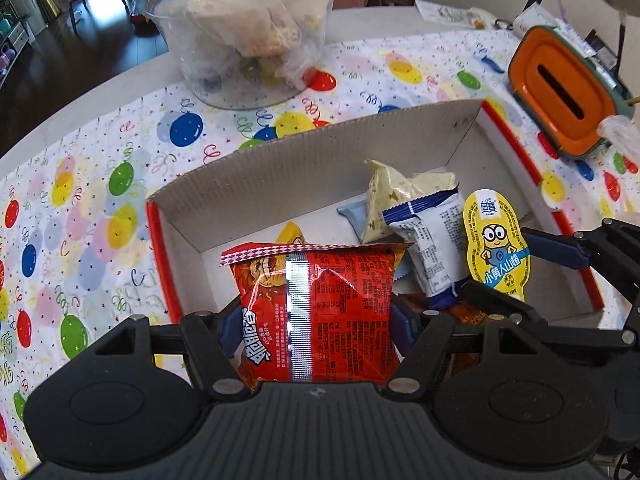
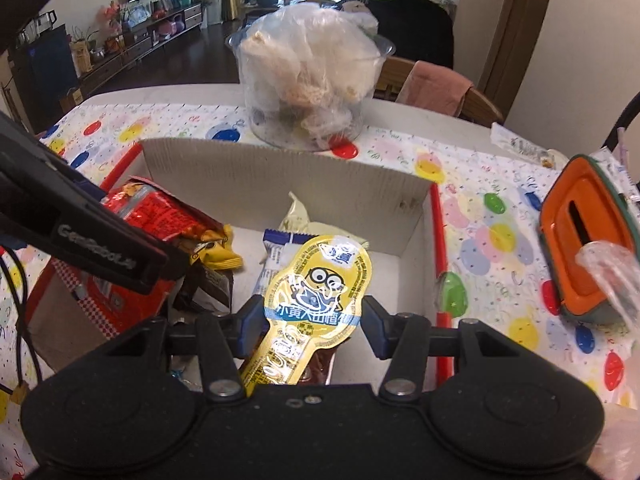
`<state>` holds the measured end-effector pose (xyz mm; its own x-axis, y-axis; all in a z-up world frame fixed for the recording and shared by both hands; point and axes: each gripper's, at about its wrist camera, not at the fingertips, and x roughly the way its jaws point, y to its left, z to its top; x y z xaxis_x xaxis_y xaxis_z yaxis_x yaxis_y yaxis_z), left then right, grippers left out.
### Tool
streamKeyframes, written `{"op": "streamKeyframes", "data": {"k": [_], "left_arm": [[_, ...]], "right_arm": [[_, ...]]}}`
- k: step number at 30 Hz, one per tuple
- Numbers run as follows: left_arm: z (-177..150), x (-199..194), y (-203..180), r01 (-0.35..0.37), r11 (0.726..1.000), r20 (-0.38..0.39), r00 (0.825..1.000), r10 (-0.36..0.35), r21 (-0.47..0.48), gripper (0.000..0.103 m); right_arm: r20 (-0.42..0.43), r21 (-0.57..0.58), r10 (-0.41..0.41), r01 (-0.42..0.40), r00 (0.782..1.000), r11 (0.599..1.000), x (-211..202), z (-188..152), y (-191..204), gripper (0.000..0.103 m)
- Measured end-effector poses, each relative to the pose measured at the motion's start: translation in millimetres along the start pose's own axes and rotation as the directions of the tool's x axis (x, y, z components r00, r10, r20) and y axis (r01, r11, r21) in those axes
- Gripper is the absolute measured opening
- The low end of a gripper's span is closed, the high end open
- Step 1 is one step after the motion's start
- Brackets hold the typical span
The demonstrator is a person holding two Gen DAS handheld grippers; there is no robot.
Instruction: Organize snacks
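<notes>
Left hand-held gripper clamping red snack bag, clear tub beyond box

Your red snack bag is glossy foil-like plastic; the yellow packet has shiny film. The box is matt corrugated cardboard, the tub clear plastic, the desk cover smooth and printed.

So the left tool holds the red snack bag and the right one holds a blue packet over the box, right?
Not quite. The right tool holds a yellow Minion snack packet, as the right wrist view shows. The left tool does hold the red snack bag over the cardboard box.
</notes>
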<state>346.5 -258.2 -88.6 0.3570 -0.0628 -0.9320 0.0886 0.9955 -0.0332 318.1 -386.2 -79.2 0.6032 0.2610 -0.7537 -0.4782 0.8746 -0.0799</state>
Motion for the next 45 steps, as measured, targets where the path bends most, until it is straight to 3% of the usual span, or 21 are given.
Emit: {"op": "streamKeyframes", "data": {"k": [5,15,22,37,45], "left_arm": [[2,14,-4,-0.021,1.0,-0.032,0.999,0.021,0.01,0.07],[2,31,-3,-0.011,1.0,-0.103,0.995,0.012,0.015,0.07],[-1,29,2,-0.002,1.0,-0.104,0.995,0.001,-0.008,0.072],[-21,3,12,0.029,0.999,-0.035,0.999,-0.03,-0.02,0.073],[-37,-27,21,0.037,0.999,0.058,0.998,-0.037,-0.005,0.073]], "right_arm": [[-0.021,-0.044,0.0,-0.001,1.0,0.999,10,-5,6,0.051],[-0.02,-0.017,0.024,-0.024,1.0,1.0,10,-6,3,0.052],[-0.002,-0.011,0.021,-0.021,1.0,1.0,5,-7,2,0.063],[0.067,0.042,0.047,-0.05,0.997,0.998,-31,-6,4,0.083],[0.128,0.092,0.058,-0.07,0.99,0.993,-57,-6,11,0.09]]}}
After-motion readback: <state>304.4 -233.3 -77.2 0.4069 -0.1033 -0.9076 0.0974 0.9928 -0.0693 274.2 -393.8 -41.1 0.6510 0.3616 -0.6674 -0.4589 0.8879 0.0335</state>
